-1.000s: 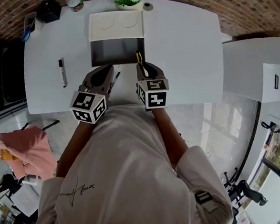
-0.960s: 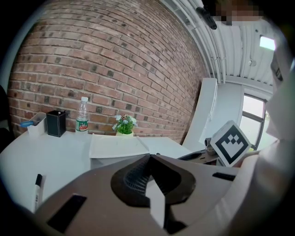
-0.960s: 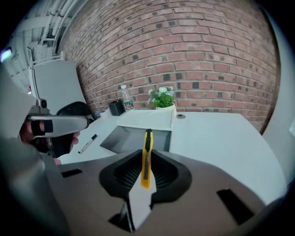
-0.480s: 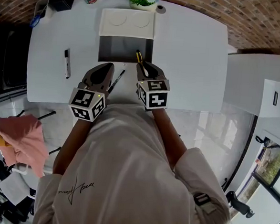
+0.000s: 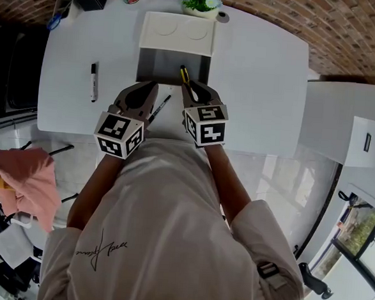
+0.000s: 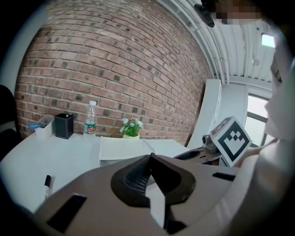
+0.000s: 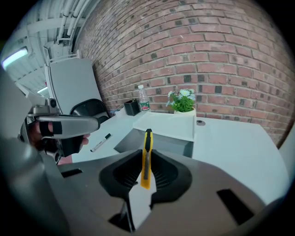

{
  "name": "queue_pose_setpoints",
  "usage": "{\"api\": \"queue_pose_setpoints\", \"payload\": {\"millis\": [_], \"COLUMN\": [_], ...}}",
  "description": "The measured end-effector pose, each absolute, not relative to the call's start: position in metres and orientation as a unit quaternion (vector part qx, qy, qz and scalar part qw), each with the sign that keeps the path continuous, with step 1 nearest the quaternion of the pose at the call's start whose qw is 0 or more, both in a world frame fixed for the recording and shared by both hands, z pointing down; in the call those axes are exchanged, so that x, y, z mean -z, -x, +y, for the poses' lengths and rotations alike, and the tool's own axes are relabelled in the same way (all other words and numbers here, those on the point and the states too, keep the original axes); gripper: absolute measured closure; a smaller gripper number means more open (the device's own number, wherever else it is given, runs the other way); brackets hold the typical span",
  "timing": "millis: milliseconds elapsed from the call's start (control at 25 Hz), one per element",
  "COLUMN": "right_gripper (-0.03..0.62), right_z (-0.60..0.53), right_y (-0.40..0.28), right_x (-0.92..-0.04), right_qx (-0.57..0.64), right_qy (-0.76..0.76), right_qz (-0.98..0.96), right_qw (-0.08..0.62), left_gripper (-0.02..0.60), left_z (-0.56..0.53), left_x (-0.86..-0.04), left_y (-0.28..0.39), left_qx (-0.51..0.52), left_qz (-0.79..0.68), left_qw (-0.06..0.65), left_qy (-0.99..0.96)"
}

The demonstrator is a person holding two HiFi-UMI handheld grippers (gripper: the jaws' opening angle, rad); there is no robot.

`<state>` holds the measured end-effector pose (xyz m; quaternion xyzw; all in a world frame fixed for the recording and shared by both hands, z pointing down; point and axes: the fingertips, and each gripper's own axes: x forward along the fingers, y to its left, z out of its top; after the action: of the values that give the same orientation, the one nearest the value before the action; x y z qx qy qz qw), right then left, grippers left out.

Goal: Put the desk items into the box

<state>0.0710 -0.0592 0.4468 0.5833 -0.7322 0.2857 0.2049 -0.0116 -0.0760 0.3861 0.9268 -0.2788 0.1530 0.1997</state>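
An open grey box [image 5: 173, 67] with its white lid [image 5: 178, 33] folded back stands on the white table [image 5: 257, 74]. My right gripper [image 5: 190, 87] is shut on a yellow utility knife [image 5: 184, 74], whose tip reaches over the box's near edge. In the right gripper view the knife [image 7: 146, 156] stands upright between the jaws, with the box [image 7: 159, 134] just beyond. My left gripper [image 5: 147, 87] is shut and empty, beside the right one. A black pen [image 5: 160, 107] lies between the two grippers. A black-capped marker [image 5: 93, 82] lies on the table to the left.
Along the brick wall stand a plant pot [image 5: 202, 0], a water bottle [image 6: 91, 118], a black pen holder [image 6: 63, 126] and a clear tray [image 5: 61, 8]. The table's near edge runs under my grippers. A black chair [image 5: 14, 63] is to the left.
My right gripper has edged a little toward the box with the knife in it. The left gripper has kept its place. The head view has shifted slightly.
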Motion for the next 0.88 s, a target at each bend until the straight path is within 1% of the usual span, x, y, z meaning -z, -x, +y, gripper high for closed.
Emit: {"api": "queue_pose_setpoints", "payload": {"millis": [880], "right_gripper": [0.517], "right_z": [-0.088], "right_y": [-0.059], "right_x": [-0.456], "right_qx": [-0.282], "right_qy": [-0.554], "right_qz": [-0.746], "right_qw": [0.237], "left_gripper": [0.577], "left_z": [-0.086], "left_x": [-0.392], "left_y": [0.022], "left_qx": [-0.151], "left_qz": [-0.281], "left_qw": [0.214], "left_qy": [-0.923]}}
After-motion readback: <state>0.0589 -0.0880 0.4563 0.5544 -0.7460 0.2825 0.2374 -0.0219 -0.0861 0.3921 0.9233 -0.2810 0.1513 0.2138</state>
